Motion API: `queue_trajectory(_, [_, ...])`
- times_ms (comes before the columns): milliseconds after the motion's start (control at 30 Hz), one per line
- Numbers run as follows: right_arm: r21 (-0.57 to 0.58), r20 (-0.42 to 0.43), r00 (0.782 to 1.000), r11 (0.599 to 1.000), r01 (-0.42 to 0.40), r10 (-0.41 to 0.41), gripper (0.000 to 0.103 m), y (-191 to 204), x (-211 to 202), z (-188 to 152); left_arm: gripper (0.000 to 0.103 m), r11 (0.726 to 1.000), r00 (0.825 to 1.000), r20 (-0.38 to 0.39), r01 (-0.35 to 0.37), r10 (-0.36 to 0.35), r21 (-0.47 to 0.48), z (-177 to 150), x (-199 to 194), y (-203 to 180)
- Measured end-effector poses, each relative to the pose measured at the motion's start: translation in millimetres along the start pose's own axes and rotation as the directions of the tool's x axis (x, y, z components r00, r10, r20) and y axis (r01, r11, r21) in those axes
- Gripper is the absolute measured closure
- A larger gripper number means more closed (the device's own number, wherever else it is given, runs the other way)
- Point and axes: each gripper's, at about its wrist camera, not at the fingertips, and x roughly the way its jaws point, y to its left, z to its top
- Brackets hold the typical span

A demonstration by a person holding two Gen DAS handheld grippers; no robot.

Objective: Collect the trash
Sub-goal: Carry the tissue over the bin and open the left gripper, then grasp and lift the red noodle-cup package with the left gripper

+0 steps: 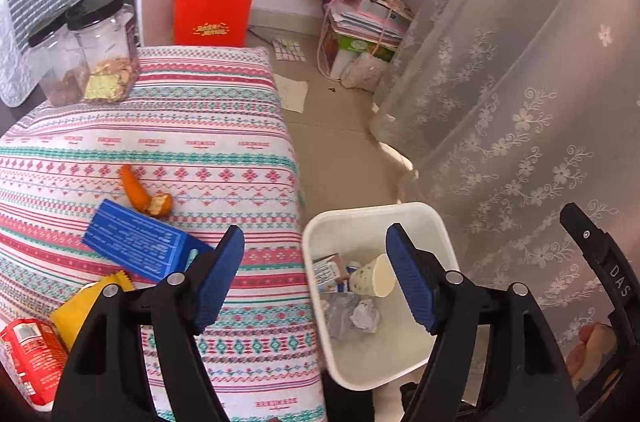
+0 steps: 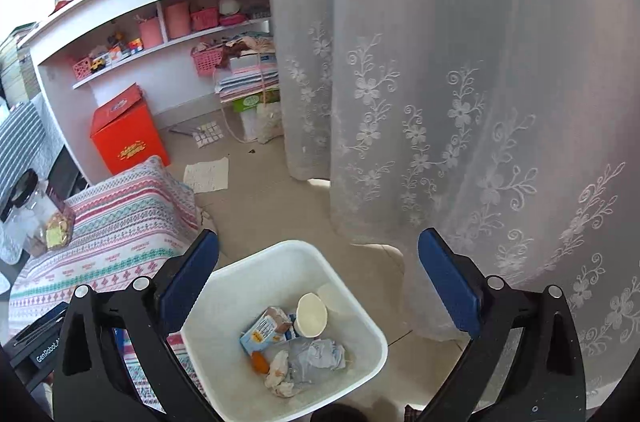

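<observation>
White plastic forms the small square bin (image 2: 352, 286) standing on the tiled floor (image 2: 264, 206), just beside the edge of a worktop (image 1: 224, 126) covered in a cloth striped pink, teal and white. Inside the bin lie a paper cup (image 2: 311, 314) tipped on its side with its open mouth facing up toward the right wrist camera, a small blue and white carton (image 2: 262, 334), crumpled grey and white paper (image 2: 316, 358) and a bit of orange peel (image 2: 260, 363).

The left gripper (image 1: 316, 278) hangs over the gap between worktop and bin, its blue pads (image 1: 220, 278) wide apart with nothing between them. The right gripper (image 2: 318, 290) is above the bin, also spread wide and holding nothing.

More trash waits on the cloth. A curved strip of orange peel (image 1: 142, 194) lies with its long axis running from upper left to lower right in the left wrist view. Just below it a flat blue box (image 1: 138, 246) lies slanted the same way. Near the lower left corner sit a yellow wrapper (image 1: 86, 310) and a red packet (image 1: 30, 354).

Two clear jars with black lids (image 1: 100, 42) stand upright at the worktop's far corner. A lace curtain (image 2: 460, 82) hangs right of the bin.
</observation>
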Motion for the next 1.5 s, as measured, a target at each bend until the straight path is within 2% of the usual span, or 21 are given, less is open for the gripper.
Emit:
queue_trajectory(200, [-0.15, -0.033, 0.997, 0.986, -0.068, 0.064, 0.007, 54.1, -2.4, -13.0, 0.021, 0.992, 0.993, -0.01, -0.115, 0.115, -0.054, -9.2, -16.0, 51.9])
queue_trajectory(533, [-0.322, -0.121, 0.978, 0.926, -0.198, 0.167, 0.007, 131.0, -10.4, -37.9, 0.021, 0.964, 0.976, -0.081, -0.211, 0.2, -0.164, -21.1, -49.7, 137.0])
queue_trajectory(667, [-0.363, -0.151, 0.969, 0.9, -0.24, 0.198, 0.007, 153.6, -15.2, -44.9, 0.02, 0.948, 0.961, -0.129, -0.265, 0.244, -0.177, -30.7, -64.8, 166.4])
queue_trajectory(867, [-0.395, -0.186, 0.95, 0.866, -0.306, 0.251, 0.007, 184.8, -25.3, -52.1, 0.02, 0.925, 0.947, -0.213, -0.291, 0.242, -0.243, -50.4, -87.7, 214.3])
queue_trajectory(1000, [-0.422, -0.204, 0.941, 0.843, -0.334, 0.271, 0.007, 202.5, -29.3, -60.3, 0.018, 0.91, 0.93, -0.254, -0.329, 0.265, -0.253, -72.7, -99.0, 239.1])
queue_trajectory(1267, [-0.497, -0.228, 0.938, 0.798, -0.343, 0.261, 0.007, 228.1, -32.2, -79.6, 0.018, 0.892, 0.943, -0.293, -0.263, 0.158, -0.367, -110.1, -98.6, 287.1])
queue_trajectory(1367, [-0.514, -0.232, 0.942, 0.791, -0.332, 0.245, 0.007, 232.1, -28.7, -83.9, 0.016, 0.884, 0.945, -0.315, -0.217, 0.084, -0.415, -120.6, -87.9, 302.0])
queue_trajectory(1400, [-0.518, -0.234, 0.942, 0.79, -0.329, 0.239, 0.007, 232.9, -27.2, -85.0, 0.013, 0.879, 0.948, -0.315, -0.194, 0.053, -0.435, -123.1, -84.6, 305.8])
queue_trajectory(1500, [-0.526, -0.24, 0.945, 0.789, -0.318, 0.221, 0.007, 234.8, -22.1, -88.0, 0.011, 0.865, 0.951, -0.304, -0.111, -0.05, -0.489, -126.8, -75.2, 310.8])
